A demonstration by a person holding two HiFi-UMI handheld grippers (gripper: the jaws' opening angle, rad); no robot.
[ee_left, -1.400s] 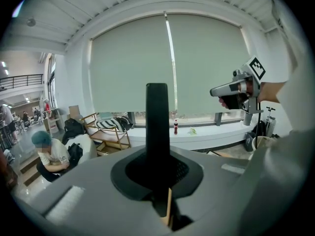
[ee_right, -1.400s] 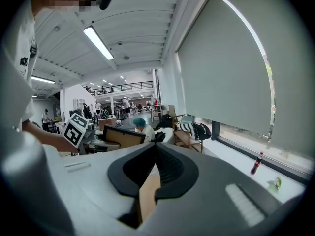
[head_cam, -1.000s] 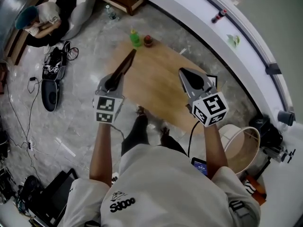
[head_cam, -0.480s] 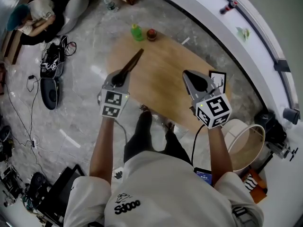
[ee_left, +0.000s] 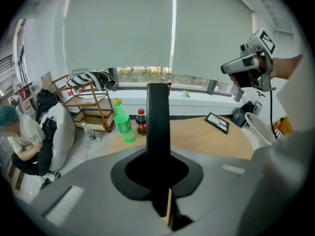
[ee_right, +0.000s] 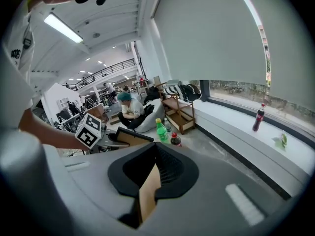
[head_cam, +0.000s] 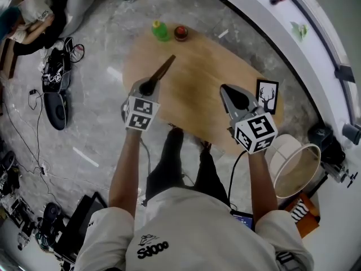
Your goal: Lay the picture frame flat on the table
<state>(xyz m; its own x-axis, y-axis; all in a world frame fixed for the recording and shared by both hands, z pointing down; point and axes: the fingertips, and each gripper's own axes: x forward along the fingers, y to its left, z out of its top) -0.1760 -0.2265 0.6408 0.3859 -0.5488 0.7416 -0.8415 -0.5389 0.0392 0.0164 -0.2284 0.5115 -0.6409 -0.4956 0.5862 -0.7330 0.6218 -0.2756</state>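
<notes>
Wooden table (head_cam: pixel 197 78) holds frame (head_cam: pixel 267 96) at 3 o'clock: likely light, fragile; grip its rim. Left gripper (head_cam: pixel 169 60) clenched empty; right gripper (head_cam: pixel 222 87) I cannot tell.

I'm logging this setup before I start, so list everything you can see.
table: one, light wood, centre
picture frame: one, black, table's right edge
tall bottle: one, green, table's far end
short bottle: one, dark with red cap, beside the tall bottle
basket: one, white, floor right of table
seated person: one, white top, far left
left gripper: one, grey, shut, over table's left side
right gripper: one, grey, shut, near the frame
</notes>
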